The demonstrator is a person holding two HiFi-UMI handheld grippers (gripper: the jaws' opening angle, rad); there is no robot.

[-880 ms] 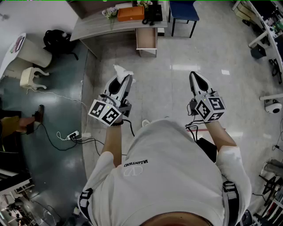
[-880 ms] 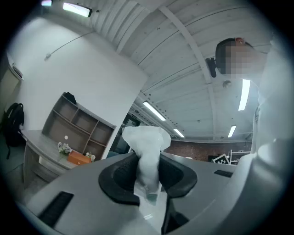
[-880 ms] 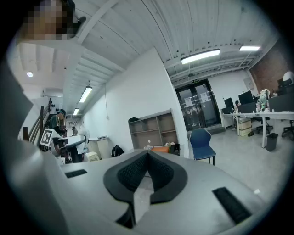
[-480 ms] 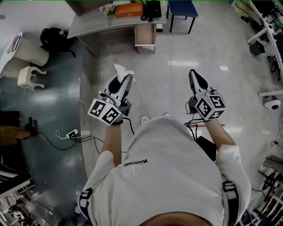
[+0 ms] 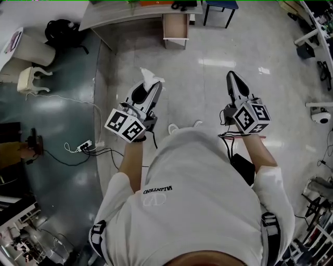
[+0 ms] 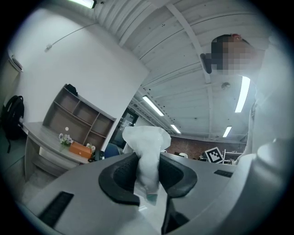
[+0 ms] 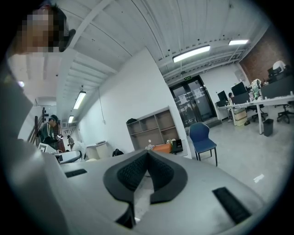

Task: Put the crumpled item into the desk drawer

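Observation:
The crumpled item (image 5: 150, 77) is a white tissue-like wad, pinched between the pads of my left gripper (image 5: 151, 86) and sticking out past their tips. In the left gripper view the wad (image 6: 146, 149) stands upright between the dark pads (image 6: 120, 176). My right gripper (image 5: 231, 76) is held level beside it over the floor, shut with nothing in it, its pads (image 7: 133, 172) pressed together. The grey desk (image 5: 120, 14) lies far ahead at the top edge of the head view, with its drawer unit (image 5: 175, 30) under the right end.
A blue chair (image 7: 202, 135) stands right of the desk. On the desk sit an orange box (image 6: 80, 150) and small flowers (image 6: 65, 137), with open shelves (image 7: 149, 125) behind. Cables and a power strip (image 5: 83, 147) lie on the floor at left, a black backpack (image 5: 61, 32) beyond.
The desk and drawer unit have slid toward the top edge of the head view. Both grippers sit slightly higher in the view and keep their pose, the left still holding the wad.

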